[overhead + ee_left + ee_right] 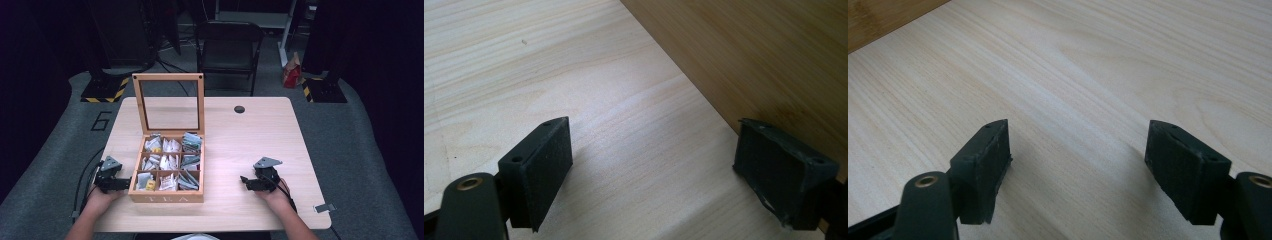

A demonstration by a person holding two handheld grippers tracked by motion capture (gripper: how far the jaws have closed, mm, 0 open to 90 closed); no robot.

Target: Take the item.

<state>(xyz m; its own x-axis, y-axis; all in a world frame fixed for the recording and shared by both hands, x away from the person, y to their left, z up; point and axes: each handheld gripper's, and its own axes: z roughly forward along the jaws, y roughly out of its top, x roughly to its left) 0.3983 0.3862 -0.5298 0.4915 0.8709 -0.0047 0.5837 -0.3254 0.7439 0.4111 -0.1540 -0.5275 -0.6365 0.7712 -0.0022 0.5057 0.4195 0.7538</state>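
Bright light pools on the desk while the room behind sits dark; high view soft, gripper views sharp, jaws casting faint shadows.

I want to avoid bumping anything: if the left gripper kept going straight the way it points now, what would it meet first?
Most likely the tea box: the left gripper rests on the table with open jaws aimed at its left wall, which rises just past the jaws in the left gripper view. The exact gap is unclear.

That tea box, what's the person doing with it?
Nothing is being handled at this moment. The wooden tea box sits on the table with its lid up and packets inside. The left gripper rests open beside the box; the right gripper rests open on bare table, farther away.
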